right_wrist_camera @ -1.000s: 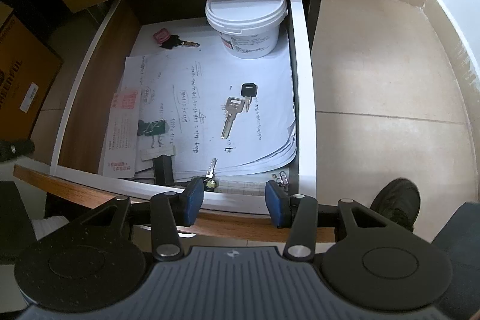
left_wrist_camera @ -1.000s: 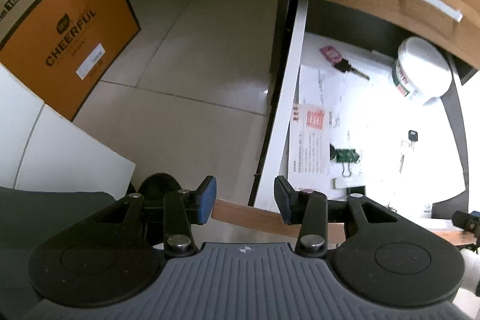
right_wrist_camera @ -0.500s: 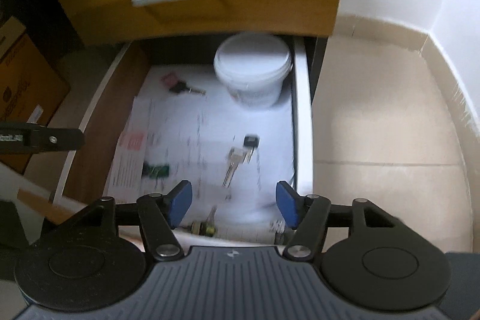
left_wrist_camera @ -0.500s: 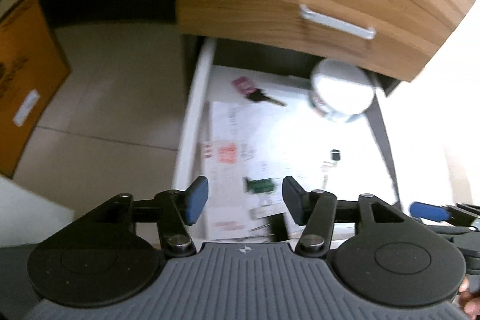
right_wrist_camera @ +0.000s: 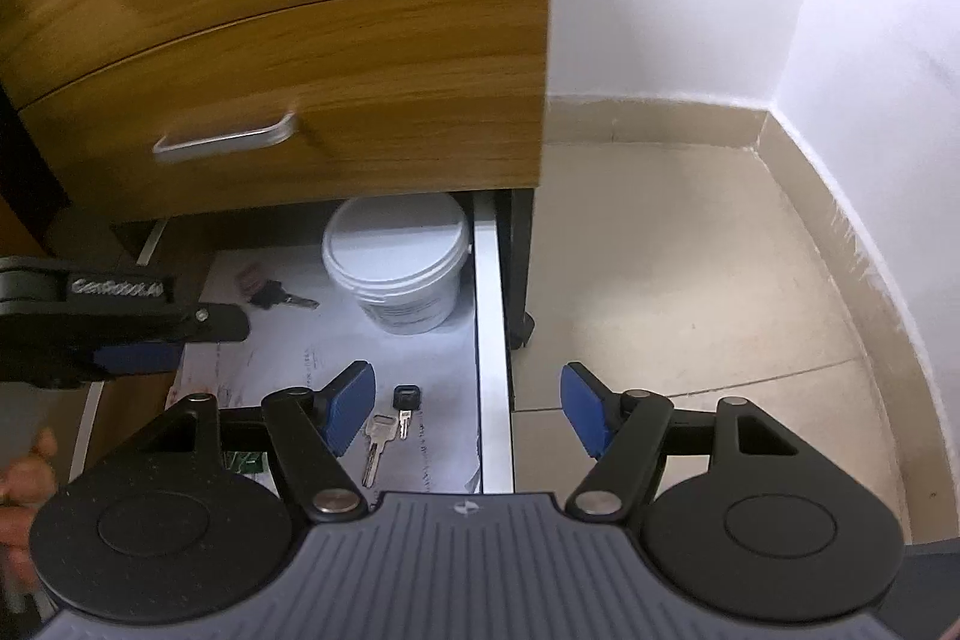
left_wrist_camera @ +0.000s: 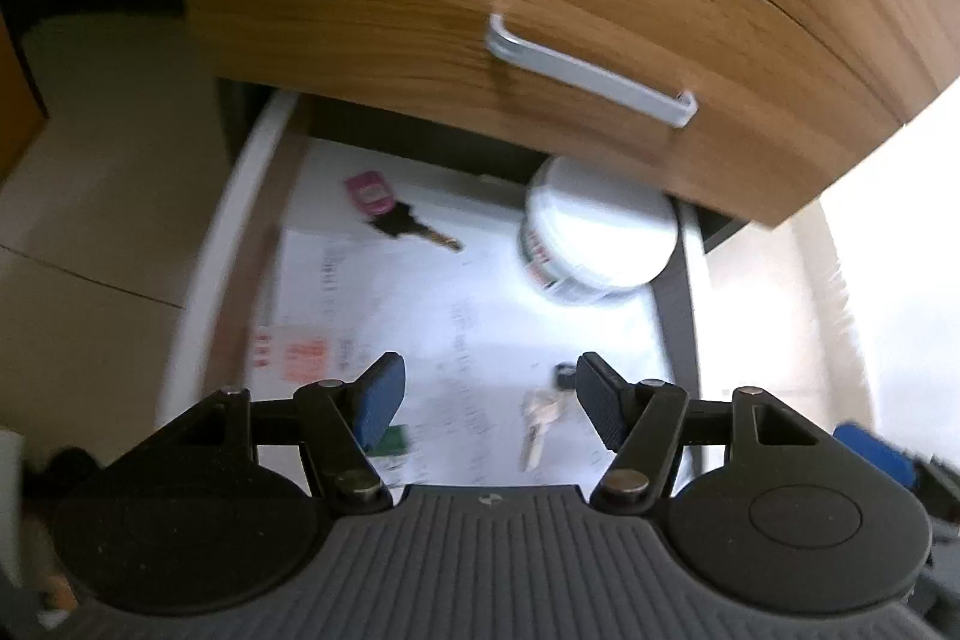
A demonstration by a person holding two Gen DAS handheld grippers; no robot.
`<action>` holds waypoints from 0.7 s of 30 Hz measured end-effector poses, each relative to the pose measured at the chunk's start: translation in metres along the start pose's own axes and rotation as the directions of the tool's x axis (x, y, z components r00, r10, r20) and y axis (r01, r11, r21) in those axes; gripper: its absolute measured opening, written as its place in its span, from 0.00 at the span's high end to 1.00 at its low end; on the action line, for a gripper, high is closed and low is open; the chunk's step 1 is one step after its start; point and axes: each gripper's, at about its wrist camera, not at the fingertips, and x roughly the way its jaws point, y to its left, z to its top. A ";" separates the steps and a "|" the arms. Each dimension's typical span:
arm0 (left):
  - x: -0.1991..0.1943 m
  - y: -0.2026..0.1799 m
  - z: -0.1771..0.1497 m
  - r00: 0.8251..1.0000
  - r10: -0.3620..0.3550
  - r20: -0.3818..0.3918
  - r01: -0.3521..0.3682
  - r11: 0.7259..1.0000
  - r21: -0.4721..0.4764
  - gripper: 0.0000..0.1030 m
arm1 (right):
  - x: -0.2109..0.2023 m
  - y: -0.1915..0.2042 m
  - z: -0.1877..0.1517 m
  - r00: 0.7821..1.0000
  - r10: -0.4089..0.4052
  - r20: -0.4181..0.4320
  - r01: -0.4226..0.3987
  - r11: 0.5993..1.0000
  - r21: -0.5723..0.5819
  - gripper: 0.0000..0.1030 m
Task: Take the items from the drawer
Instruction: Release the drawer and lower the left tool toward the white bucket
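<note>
Fingers [left_wrist_camera: 381, 400] apart, angled over drawer [left_wrist_camera: 228, 244]

Open drawer [right_wrist_camera: 492, 340] sat lowest, under two shut drawer fronts [right_wrist_camera: 336, 100]. Paper sheets [left_wrist_camera: 480, 316] lined its bottom. Tub [right_wrist_camera: 396, 262] stood at back right corner; tagged key [left_wrist_camera: 396, 217] lay back left of it. Two keys [right_wrist_camera: 384, 430] lay nearer front, right side. Floor [right_wrist_camera: 690, 280] lay right of the cabinet.

Left hand-held gripper [left_wrist_camera: 489, 403] in matte black, blue ribbed pads [left_wrist_camera: 384, 394], silver pivot screws, grey ridged housing with small white logo, right hand-held gripper [right_wrist_camera: 468, 409] alike, white lettering along the left one's side
</note>
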 end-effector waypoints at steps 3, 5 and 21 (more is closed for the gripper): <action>0.016 -0.006 0.005 1.000 -0.014 0.007 0.015 0.997 -0.076 0.36 | 0.005 -0.006 0.002 1.000 0.012 -0.019 -0.012 0.999 0.031 0.28; 0.027 -0.009 0.010 1.000 -0.014 0.009 0.015 0.993 -0.116 0.37 | 0.009 -0.010 0.002 0.999 0.020 -0.030 -0.019 0.998 0.053 0.28; 0.100 0.001 0.022 0.994 -0.092 0.056 0.107 0.892 -0.440 0.49 | 0.015 -0.008 0.001 0.998 0.053 -0.037 -0.051 0.996 0.071 0.28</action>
